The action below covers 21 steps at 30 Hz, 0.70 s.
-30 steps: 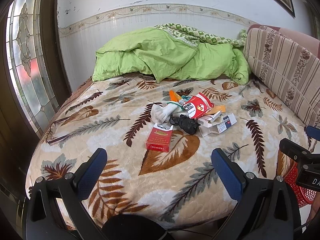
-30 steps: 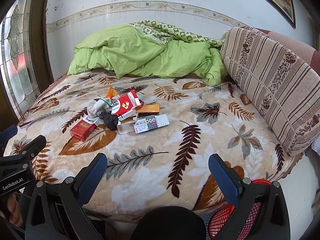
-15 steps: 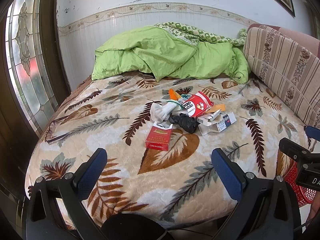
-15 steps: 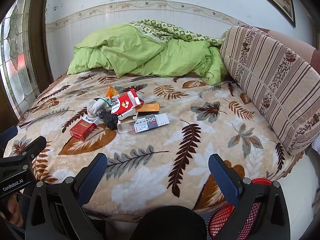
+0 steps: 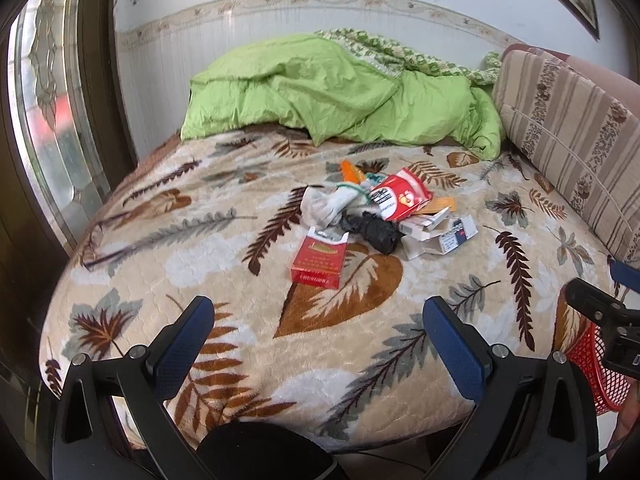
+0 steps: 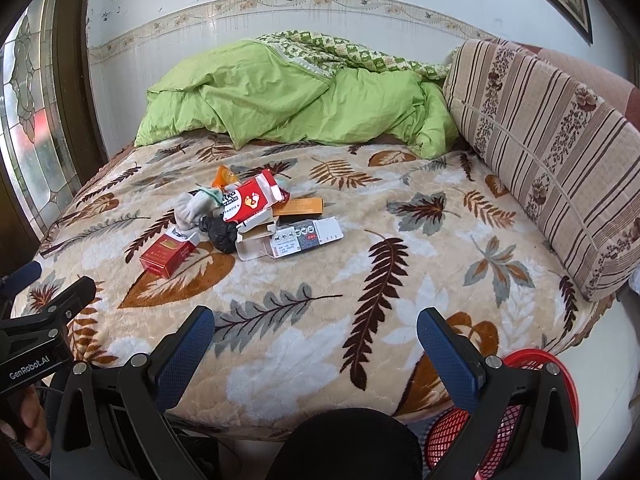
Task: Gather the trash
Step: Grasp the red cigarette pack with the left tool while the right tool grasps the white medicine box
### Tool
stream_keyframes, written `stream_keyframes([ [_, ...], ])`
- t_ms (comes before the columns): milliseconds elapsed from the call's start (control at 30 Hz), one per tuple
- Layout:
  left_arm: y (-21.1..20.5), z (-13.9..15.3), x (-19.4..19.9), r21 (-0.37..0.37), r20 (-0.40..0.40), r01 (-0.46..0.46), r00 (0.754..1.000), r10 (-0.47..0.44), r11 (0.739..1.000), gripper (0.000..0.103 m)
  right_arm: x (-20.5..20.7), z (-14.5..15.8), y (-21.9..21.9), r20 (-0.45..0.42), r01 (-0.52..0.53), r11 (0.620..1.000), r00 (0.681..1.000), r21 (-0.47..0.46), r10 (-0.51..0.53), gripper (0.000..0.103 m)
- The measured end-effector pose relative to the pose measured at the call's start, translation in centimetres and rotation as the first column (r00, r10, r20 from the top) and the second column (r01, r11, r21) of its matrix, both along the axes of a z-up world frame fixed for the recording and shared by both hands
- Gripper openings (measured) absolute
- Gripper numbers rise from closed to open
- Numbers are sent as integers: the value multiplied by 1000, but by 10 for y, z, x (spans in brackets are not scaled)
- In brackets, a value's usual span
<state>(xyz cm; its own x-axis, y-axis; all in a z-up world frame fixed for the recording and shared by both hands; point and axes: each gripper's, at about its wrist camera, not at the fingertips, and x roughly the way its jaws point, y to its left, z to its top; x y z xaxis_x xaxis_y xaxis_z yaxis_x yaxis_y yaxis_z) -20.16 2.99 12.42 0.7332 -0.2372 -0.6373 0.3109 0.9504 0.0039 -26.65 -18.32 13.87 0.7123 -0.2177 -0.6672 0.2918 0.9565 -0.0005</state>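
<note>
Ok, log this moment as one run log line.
phase: approach | left gripper: open, empty | right gripper: open, empty | trash pile: on bed, untouched | red basket: beside bed

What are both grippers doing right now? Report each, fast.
Left gripper: open, empty, above the bed's near edge.
Right gripper: open, empty, the red mesh basket below it.

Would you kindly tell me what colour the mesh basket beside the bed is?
The mesh basket is red, best seen in the right wrist view.
</note>
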Motion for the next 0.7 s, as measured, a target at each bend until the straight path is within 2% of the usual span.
stream_keyframes([
  [133,13,-5,22,-34,-71,-11,997,8,999,103,4,-5,-6,-10,-14,997,1000,73,15,102],
  [267,21,-13,48,-57,-126,-16,992,8,998,103,11,-10,-11,-16,-35,989,999,144,38,97],
  [400,14,-23,77,-61,-182,8,983,-19,998,103,20,-15,-18,-16,-62,966,998,250,68,83],
  [467,6,-28,90,-43,-194,21,981,-29,999,103,29,-18,-25,-6,-86,933,996,348,94,75],
  [533,-6,-37,104,-30,-219,48,974,-53,998,103,39,-22,-33,6,-103,891,994,441,112,74],
  [600,-12,-44,115,-14,-229,48,972,-50,999,103,54,-26,-46,24,-95,833,995,544,98,74],
  [700,-23,-58,131,22,-251,52,967,-45,998,94,79,-33,-61,30,-76,758,997,647,74,72],
])
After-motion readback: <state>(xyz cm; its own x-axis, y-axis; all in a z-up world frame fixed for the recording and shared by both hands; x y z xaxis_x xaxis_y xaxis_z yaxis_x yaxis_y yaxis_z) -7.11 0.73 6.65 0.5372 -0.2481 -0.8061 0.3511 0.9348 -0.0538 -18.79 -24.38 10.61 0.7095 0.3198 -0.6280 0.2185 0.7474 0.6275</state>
